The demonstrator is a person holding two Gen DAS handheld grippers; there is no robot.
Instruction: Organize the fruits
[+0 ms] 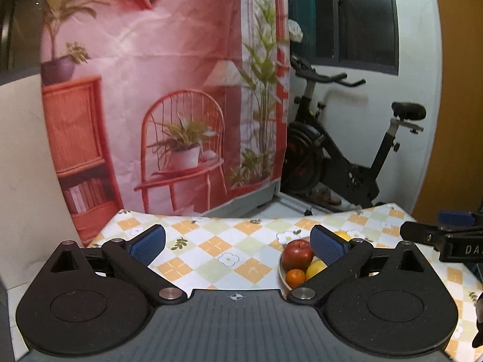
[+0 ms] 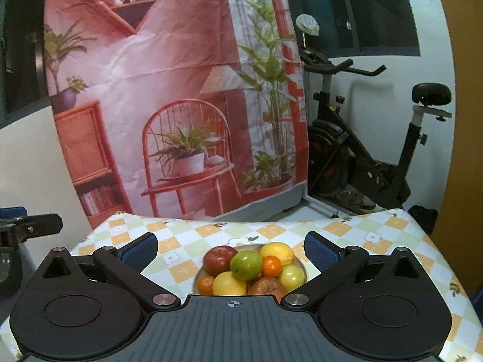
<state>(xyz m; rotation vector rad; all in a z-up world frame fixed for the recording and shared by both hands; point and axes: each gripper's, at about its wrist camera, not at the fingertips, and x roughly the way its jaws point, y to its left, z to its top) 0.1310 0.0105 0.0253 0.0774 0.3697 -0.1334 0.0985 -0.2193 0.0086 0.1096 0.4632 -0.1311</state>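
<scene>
Red apple (image 2: pixel 219 259), green apple (image 2: pixel 246 265) and citrus are sitting heaped in bowl (image 2: pixel 302 267), both grippers (image 2: pixel 231 252) (image 1: pixel 238 246) gaping empty; nudging the pile is risking roll-offs.

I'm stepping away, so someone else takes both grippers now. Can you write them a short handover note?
Left gripper: open, empty.
Right gripper: open, empty, above the bowl.
Fruits: all piled in the bowl on the checked tablecloth: red apple, green apple, lemon, oranges and others.
Done: no loose fruit in view.
Left: apparently nothing; check the table parts the grippers hide.
</scene>
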